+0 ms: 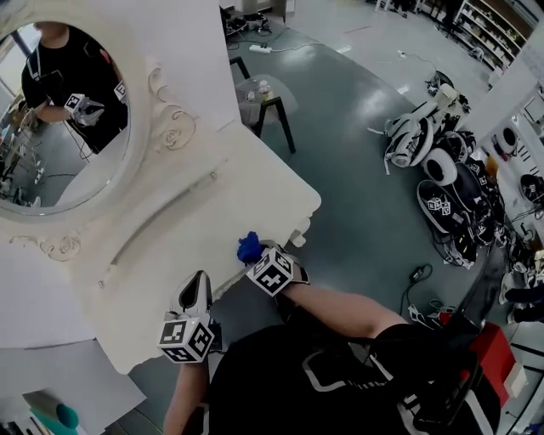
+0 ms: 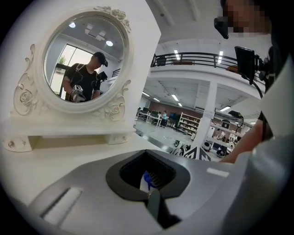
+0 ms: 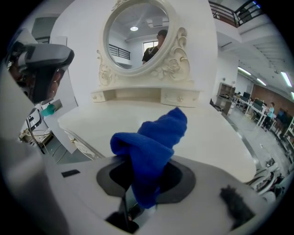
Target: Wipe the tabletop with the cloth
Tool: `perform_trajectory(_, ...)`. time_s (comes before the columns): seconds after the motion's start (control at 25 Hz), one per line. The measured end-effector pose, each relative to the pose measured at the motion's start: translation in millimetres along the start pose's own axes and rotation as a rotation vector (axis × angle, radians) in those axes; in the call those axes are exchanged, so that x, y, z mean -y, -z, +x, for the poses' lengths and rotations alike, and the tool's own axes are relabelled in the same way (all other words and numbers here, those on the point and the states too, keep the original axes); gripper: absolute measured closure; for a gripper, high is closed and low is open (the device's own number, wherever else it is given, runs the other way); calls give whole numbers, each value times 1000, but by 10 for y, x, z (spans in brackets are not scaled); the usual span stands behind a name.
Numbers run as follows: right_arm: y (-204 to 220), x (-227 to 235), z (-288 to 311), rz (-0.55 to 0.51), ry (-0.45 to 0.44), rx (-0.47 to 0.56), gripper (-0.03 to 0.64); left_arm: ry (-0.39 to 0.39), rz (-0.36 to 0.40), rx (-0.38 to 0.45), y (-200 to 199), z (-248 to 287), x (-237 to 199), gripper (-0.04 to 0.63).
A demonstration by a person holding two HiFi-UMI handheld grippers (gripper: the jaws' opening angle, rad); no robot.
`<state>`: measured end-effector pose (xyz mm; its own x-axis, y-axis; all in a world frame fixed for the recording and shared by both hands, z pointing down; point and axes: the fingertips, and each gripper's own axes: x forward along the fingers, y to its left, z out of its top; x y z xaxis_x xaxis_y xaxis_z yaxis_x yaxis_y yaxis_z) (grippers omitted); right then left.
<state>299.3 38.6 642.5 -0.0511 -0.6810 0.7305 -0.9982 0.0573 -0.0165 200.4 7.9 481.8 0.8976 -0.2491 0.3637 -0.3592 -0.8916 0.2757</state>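
At the tabletop (image 1: 212, 212) edge, right gripper (image 3: 140, 197) grips the cloth (image 3: 151, 142), jaws buried; left gripper (image 2: 149, 183) pinched shut, empty.

1. A large open hall, seemingly a lab or workshop; bare grey floor (image 1: 357, 153), mezzanine railing (image 2: 193, 58), ceiling strip lights (image 2: 176, 53);
2. shelving racks (image 2: 187, 123) far back; heaped gear (image 1: 446, 178) along the floor's right edge.

A grey floor (image 1: 357, 170), small side table (image 1: 274, 90), storage shelving (image 1: 491, 25) and ceiling strip lights (image 2: 176, 53).
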Motion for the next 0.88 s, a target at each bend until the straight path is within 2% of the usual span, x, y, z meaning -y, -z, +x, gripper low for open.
perform_trajectory(0.52, 349, 1276, -347, 143, 134, -6, 492, 95, 30, -41, -25, 675, 527, 586)
perform_trajectory(0.88, 557, 2236, -541, 240, 274, 1, 492, 75, 46, -69, -37, 783, 532, 586)
